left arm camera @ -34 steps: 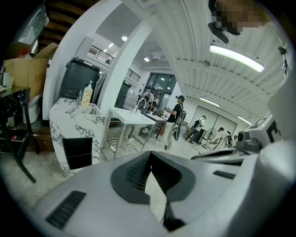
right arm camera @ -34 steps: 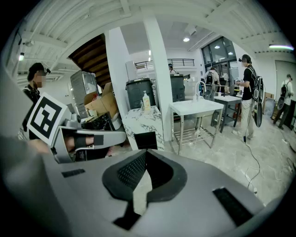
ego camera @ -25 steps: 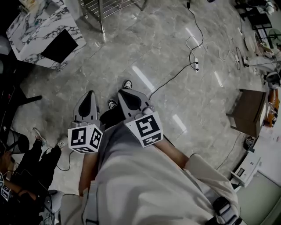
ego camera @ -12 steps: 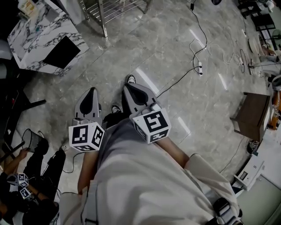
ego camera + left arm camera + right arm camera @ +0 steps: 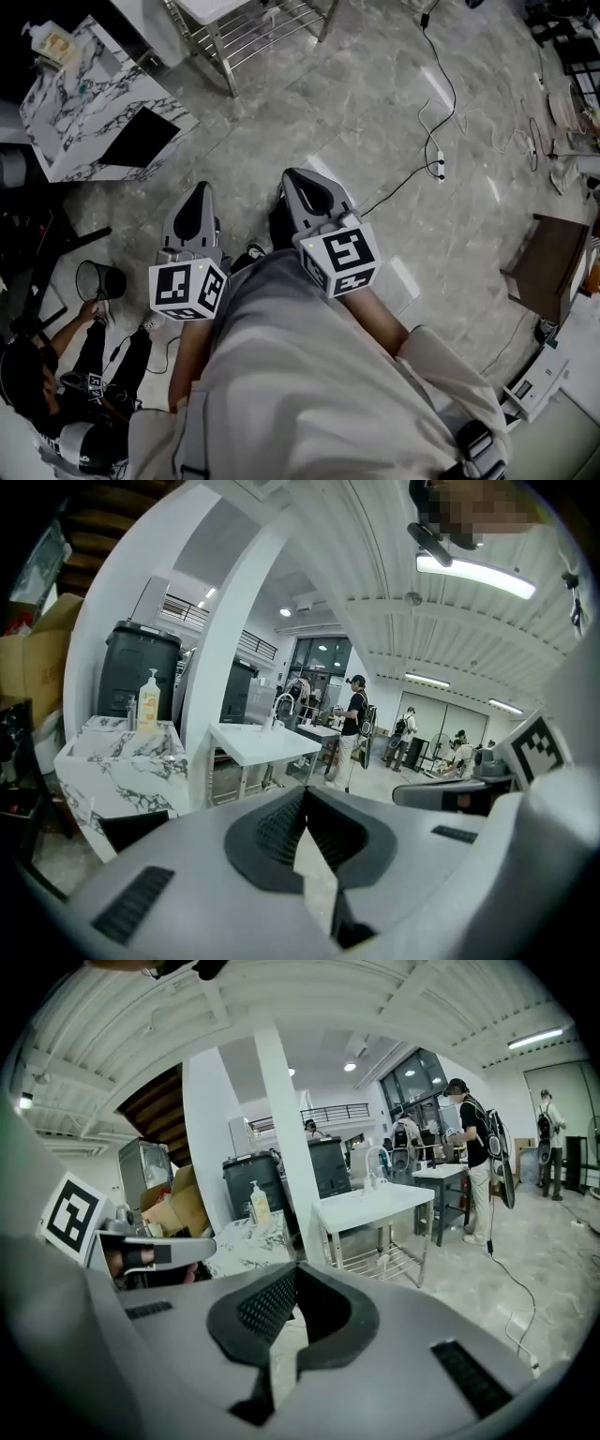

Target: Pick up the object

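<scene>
Since a moment ago we have walked forward across the glossy grey stone floor (image 5: pixel 394 122), and the white marble-patterned cabinet (image 5: pixel 89 112) and white steel-legged table (image 5: pixel 246 23) have drawn nearer in the head view. The grey left tool (image 5: pixel 198 199) and grey right tool (image 5: pixel 305 190) stay pressed together, pinching nothing. We cannot tell which object is meant, so we judge the pickup not yet begun.

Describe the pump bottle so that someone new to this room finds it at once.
Find the white pillar in the left gripper view; left of it stands a marble-patterned counter. The pump bottle stands upright on its top, before a dark bin: pale, with a pump head, the tallest thing there.
</scene>
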`<state>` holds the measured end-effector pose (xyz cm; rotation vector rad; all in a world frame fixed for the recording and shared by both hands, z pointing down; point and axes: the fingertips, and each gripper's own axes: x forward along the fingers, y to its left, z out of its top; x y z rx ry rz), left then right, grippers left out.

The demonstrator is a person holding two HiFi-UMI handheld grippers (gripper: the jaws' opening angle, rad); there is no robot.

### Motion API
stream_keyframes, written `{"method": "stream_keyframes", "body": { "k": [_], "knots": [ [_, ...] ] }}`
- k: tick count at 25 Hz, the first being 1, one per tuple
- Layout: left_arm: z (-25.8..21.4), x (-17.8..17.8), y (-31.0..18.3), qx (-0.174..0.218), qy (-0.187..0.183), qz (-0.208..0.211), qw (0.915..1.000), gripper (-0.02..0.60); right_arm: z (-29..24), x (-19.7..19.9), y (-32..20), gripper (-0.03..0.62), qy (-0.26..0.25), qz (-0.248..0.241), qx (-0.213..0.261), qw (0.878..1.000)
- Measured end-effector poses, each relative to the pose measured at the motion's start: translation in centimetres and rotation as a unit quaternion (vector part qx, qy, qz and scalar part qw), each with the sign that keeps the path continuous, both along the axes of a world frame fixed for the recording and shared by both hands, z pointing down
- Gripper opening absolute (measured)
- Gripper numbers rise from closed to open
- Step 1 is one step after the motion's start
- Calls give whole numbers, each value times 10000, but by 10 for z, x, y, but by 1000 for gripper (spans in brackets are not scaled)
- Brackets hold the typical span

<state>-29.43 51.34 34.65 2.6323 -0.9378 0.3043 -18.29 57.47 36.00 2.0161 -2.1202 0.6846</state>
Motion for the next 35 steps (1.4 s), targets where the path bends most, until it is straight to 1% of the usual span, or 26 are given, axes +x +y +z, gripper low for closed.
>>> {"method": "stream_keyframes", "body": {
  "k": [4, 7, 9, 14, 18, 22, 25, 27, 35],
  "knots": [
    [-3, 34, -25, 0, -21, -27, 10000, 6, -3, 39, -24, 11, -112, 76, 8, 9999],
    [-7, 62, -42, -2, 62, -39, 10000, 6, -11, 72, -39, 11, -189, 250, 253, 9992],
    [-9, 80, -51, 24, 72, -37, 10000, 6, -14, 89, -47, 11, -255, 220, 352, 9988],
    [-10, 122, -65, 134, 20, -38, 9999, 6, -11, 125, -63, 11, -216, 68, 398, 9990],
    [-11, 145, -72, 181, -25, -53, 9998, 6, -8, 149, -71, 11, -162, 25, 386, 9991],
    [-10, 154, -75, 167, -74, -116, 9998, 6, -4, 162, -76, 11, -115, 47, 249, 9996],
    [-12, 152, -75, 169, -104, -215, 9996, 6, 4, 166, -80, 9, 45, 13, 98, 9999],
    [-11, 151, -76, 156, -121, -267, 9994, 6, 8, 165, -83, 9, 9, -46, 50, 10000],
    [-3, 156, -112, 104, -46, -248, 9996, 6, 10, 157, -118, 11, -68, -292, 146, 9994]
  ]
}}
